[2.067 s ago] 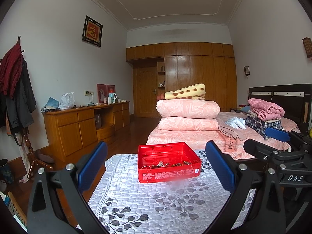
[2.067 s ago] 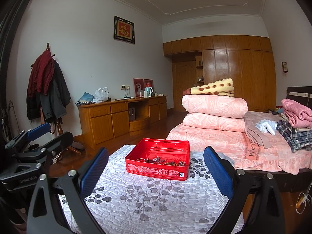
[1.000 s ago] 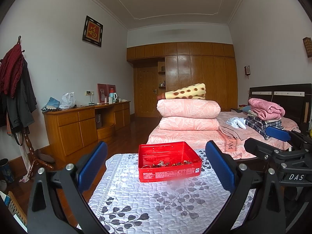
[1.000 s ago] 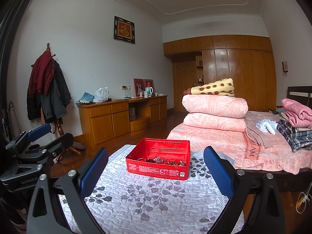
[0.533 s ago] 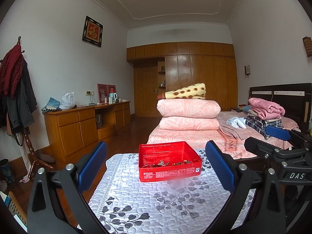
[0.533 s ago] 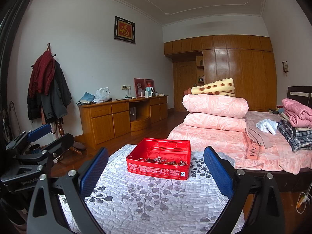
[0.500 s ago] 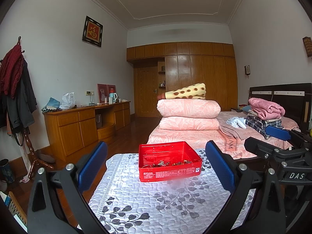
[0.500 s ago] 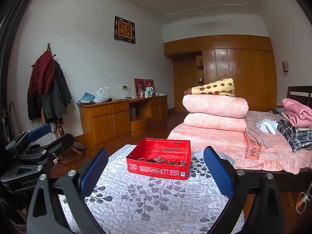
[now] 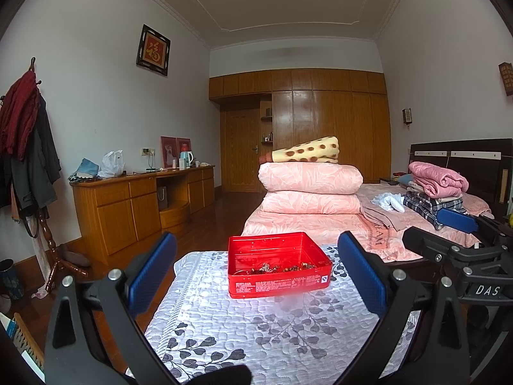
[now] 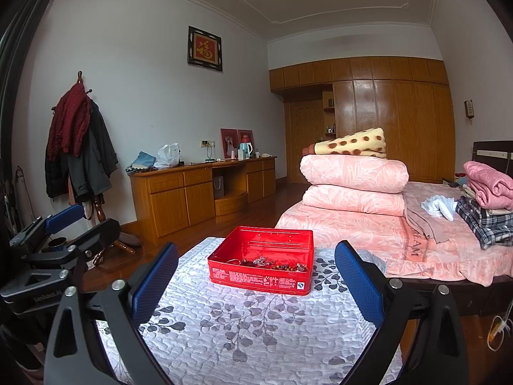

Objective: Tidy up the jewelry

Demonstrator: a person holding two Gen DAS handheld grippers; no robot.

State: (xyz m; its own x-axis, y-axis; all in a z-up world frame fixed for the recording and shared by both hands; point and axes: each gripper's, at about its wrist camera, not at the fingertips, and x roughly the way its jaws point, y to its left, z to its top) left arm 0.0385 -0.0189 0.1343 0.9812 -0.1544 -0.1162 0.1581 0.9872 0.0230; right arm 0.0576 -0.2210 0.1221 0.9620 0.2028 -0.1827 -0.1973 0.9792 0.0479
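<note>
An open red tin box (image 9: 278, 264) sits on a table covered with a white quilted leaf-print cloth (image 9: 272, 330). A small pile of jewelry (image 9: 275, 268) lies in it, with beads and metal pieces. The box also shows in the right wrist view (image 10: 261, 264), with the jewelry (image 10: 267, 263) inside. My left gripper (image 9: 256, 271) is open and empty, held back from the box. My right gripper (image 10: 256, 277) is open and empty, also short of the box. Each gripper shows at the edge of the other's view.
A bed (image 9: 320, 221) with folded pink quilts (image 9: 309, 189) stands behind the table. A wooden dresser (image 9: 138, 205) runs along the left wall. A coat rack (image 9: 29, 160) with clothes stands at the far left. Wooden floor lies between the dresser and the table.
Both grippers have barely drifted; the box and jewelry stay as they were.
</note>
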